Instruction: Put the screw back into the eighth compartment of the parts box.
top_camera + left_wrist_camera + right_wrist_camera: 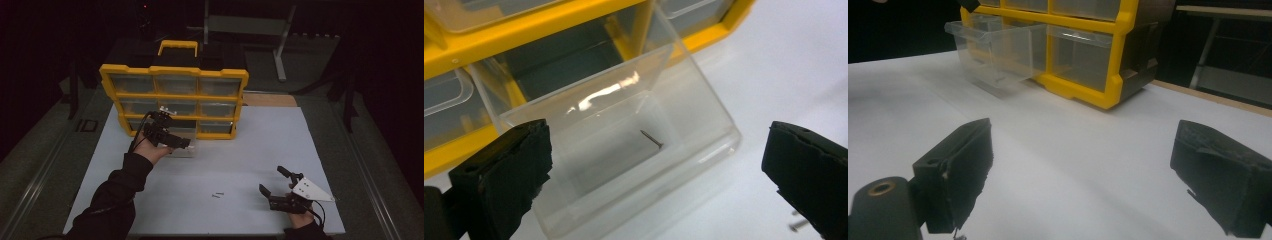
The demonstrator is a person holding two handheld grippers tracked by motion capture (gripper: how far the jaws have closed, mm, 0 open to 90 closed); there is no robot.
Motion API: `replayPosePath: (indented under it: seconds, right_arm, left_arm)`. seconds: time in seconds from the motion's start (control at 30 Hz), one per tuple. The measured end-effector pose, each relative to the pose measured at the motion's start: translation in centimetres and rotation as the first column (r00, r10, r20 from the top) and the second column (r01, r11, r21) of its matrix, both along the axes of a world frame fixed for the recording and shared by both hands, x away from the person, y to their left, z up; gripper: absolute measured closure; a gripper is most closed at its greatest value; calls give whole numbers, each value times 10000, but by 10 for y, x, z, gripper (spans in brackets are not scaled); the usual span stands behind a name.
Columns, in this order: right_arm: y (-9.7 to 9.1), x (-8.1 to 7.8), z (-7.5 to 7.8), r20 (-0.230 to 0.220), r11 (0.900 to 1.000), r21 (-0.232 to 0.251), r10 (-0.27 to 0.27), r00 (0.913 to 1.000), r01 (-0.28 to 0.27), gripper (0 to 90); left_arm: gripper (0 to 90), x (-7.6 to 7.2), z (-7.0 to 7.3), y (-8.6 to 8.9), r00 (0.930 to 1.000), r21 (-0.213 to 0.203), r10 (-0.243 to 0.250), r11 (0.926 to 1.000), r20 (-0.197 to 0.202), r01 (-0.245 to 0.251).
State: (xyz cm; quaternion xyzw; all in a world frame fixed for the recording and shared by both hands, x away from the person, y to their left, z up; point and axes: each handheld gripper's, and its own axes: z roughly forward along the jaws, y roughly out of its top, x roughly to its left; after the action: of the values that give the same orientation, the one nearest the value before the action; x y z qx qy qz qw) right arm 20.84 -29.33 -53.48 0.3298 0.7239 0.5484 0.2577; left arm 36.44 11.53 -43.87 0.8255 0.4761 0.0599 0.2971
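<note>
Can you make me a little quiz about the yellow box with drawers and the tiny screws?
1. True or false: the left gripper is squeezing a screw.
2. What lies inside the pulled-out clear drawer?
A. one small screw
B. a coin
C. nothing
3. Fill the gap: the loose screws lie on the white table nearer the ____ gripper.

Key:
1. False. Its jaws stand wide open above the drawer.
2. A. One small screw rests on the drawer's floor.
3. Right. They lie just left of the right gripper, in front of the yellow organizer.
</note>
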Motion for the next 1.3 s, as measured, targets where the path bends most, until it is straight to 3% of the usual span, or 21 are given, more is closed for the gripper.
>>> replayPosePath:
  seconds: [0.37,0.6,0.7,0.87,0.97,1.27,1.3]
  right_arm:
    - [0,0,0,-9,10000,-4,5,10000,-5,102]
    - [0,0,0,14,10000,-3,34,10000,-34,102]
    - [0,0,0,-1,10000,3,43,10000,-43,102]
    - [1,0,0,22,10000,-15,64,10000,-64,102]
    - [0,0,0,15,10000,-19,66,10000,-66,102]
    - [1,0,0,17,10000,-17,79,10000,-79,102]
    - [1,0,0,13,10000,-16,80,10000,-80,102]
  left_arm:
    - [0,-16,17,1,9953,-468,-788,9956,560,815]
    - [0,-23,23,-4,9811,-1150,-1637,9778,1029,1752]
    - [0,-29,24,-10,9691,-1078,-2048,9695,1372,2201]
    - [0,-38,25,-21,9466,-1187,-2689,9491,1776,2918]
    - [0,-43,25,-27,9327,-1319,-3014,9347,1980,3301]
    - [0,-56,15,-48,8780,-1303,-4150,8822,2386,4524]
    - [0,-58,14,-51,8794,-1216,-4127,8856,2372,4483]
